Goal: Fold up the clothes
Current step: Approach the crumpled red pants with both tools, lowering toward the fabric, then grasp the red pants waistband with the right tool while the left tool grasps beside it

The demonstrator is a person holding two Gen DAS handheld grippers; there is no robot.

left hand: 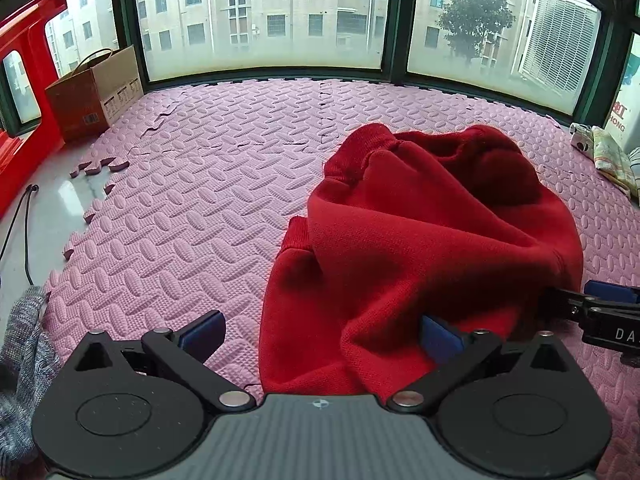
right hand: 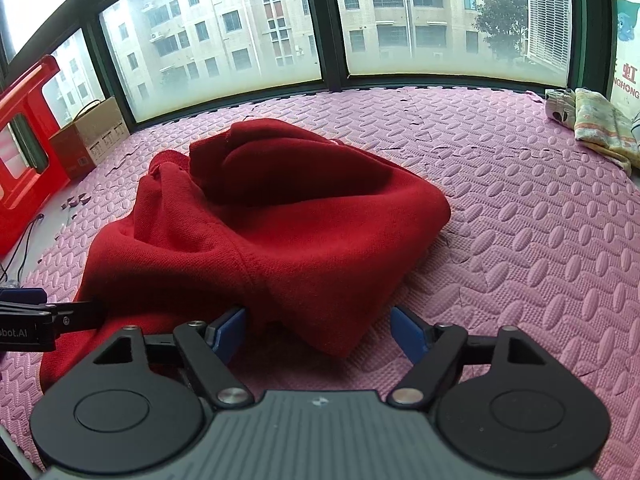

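Observation:
A red sweatshirt [left hand: 420, 232] lies crumpled in a heap on the pink foam mat [left hand: 192, 208]. My left gripper [left hand: 320, 334] stands open at the sweatshirt's near edge; its right blue pad [left hand: 438, 338] sits against the cloth and its left pad [left hand: 202, 330] is over bare mat. In the right wrist view the sweatshirt [right hand: 272, 224] has a near corner hanging between the pads of my right gripper [right hand: 320, 330]. That gripper is open: the left pad [right hand: 230, 328] touches the cloth, while the right pad [right hand: 408, 332] stands clear of it. Each gripper shows at the edge of the other's view.
A cardboard box [left hand: 96, 96] and a red plastic piece of furniture [left hand: 24, 100] stand at the far left by the windows. Folded pale clothes [right hand: 592, 124] lie at the far right. A grey knitted garment [left hand: 20, 360] and a black cable [left hand: 20, 232] are near left.

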